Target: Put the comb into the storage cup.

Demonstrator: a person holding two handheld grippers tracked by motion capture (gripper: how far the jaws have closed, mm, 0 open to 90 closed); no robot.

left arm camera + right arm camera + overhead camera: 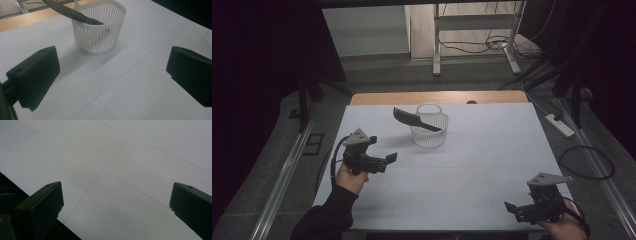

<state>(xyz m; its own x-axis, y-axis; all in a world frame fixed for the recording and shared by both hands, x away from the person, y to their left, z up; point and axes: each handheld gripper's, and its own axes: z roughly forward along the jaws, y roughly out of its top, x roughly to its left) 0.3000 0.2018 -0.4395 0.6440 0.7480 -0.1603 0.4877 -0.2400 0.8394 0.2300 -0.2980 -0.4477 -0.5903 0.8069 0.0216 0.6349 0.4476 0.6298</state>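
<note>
Leaning out of the white basket [430, 131] at the table's far middle, the black comb [414, 120] points left; left gripper [388, 160] and right gripper [510, 208] hover spread, empty.

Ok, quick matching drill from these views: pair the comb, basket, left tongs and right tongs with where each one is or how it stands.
1. comb
2. basket
3. left tongs
4. right tongs

a. open, at the table's near right corner
b. standing white near the table's far edge
c. leaning across the basket rim
d. open, pointing toward the basket

Pairs: 1-c, 2-b, 3-d, 4-a
</note>
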